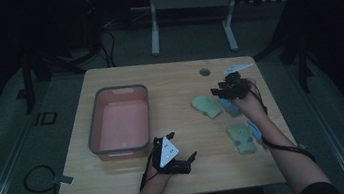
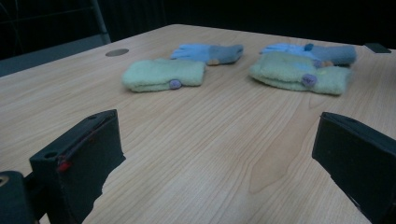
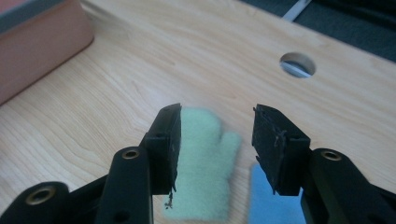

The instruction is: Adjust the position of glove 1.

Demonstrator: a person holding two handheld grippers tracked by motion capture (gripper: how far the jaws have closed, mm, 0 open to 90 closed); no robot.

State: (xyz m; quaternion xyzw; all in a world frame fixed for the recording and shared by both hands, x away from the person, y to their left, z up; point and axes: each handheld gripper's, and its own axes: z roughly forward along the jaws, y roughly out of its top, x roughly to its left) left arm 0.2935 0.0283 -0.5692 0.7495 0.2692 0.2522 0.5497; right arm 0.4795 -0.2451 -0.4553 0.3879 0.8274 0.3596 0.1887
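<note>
Left gripper (image 1: 191, 158): jaws wide, nothing between, lower centre.
Right gripper (image 3: 215, 135): jaws apart over green mitten (image 3: 205, 161), untouched.

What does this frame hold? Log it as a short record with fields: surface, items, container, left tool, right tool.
surface: wooden table
items: two green mittens, each beside a blue mitten
container: pink bin, grey rim, nothing visible inside
left tool: jaws wide open, low over bare wood
right tool: jaws open above the farther green mitten, not gripping it
</note>
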